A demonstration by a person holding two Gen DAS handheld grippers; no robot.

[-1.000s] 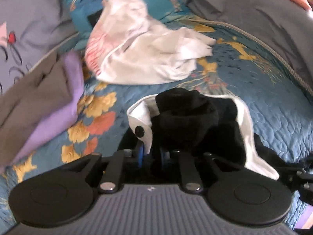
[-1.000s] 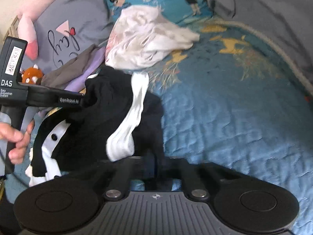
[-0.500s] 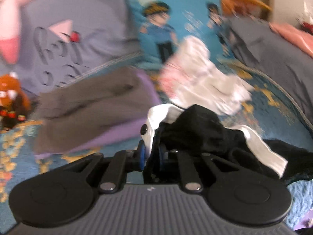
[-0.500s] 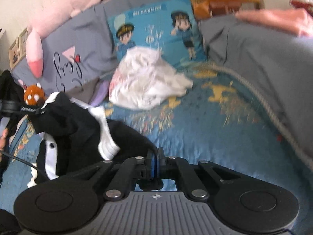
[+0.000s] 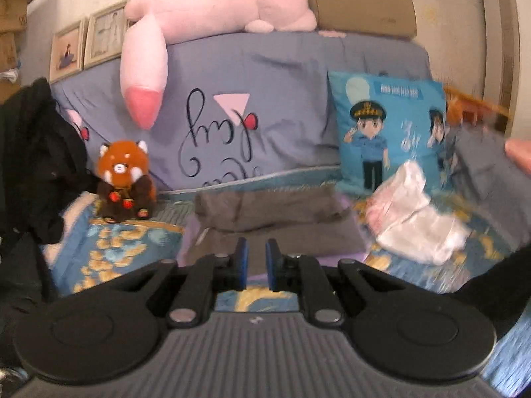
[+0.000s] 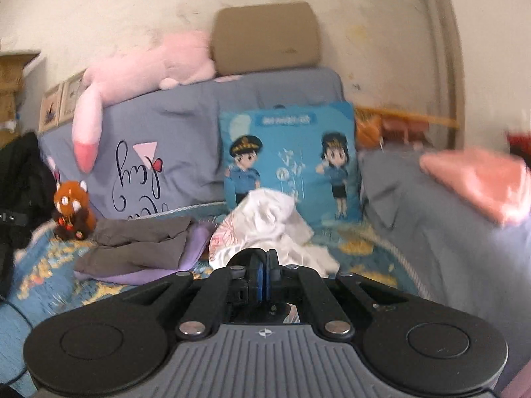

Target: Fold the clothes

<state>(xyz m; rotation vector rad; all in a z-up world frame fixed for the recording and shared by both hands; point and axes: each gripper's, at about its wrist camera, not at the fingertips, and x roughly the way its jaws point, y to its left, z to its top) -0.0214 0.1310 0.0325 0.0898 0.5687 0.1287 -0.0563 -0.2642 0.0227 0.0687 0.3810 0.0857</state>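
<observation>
two views look forward from a pair of hand-held tongs over a bed with a blue quilted bedspread (image 5: 109,248) patterned with yellow flowers.

the left tongs (image 5: 255,264) show blue pads with a narrow gap between them, and nothing visible in that gap. the right tongs (image 6: 264,273) have their pads pressed together; whether a thin edge of cloth is pinched there cannot be told, since anything below the pads is hidden by the tool body.

just beyond the left tongs lies a stack of folded clothes, dark grey cloth on top of pale purple (image 5: 275,219) (image 6: 139,245). ahead and to the right of them sits a crumpled white garment with a pink print (image 5: 415,219), which in the right view lies directly past the tips (image 6: 265,229), unfolded. a dark black garment (image 5: 36,165) hangs in a bunch at the far left of both views (its lower end is out of sight) (image 6: 20,192).

behind everything, a small red panda plush toy (image 5: 124,182) and a blue cushion printed with cartoon police officers (image 6: 292,162) lean against a grey-blue pillow (image 5: 265,99), with a long pink plush (image 5: 199,16) on top.

judging by this, the step in hand is between garments or lifting one clear to shake it out. the next move likely calls for spreading a garment flat on the open bedspread, corners held apart, before making the first fold.
</observation>
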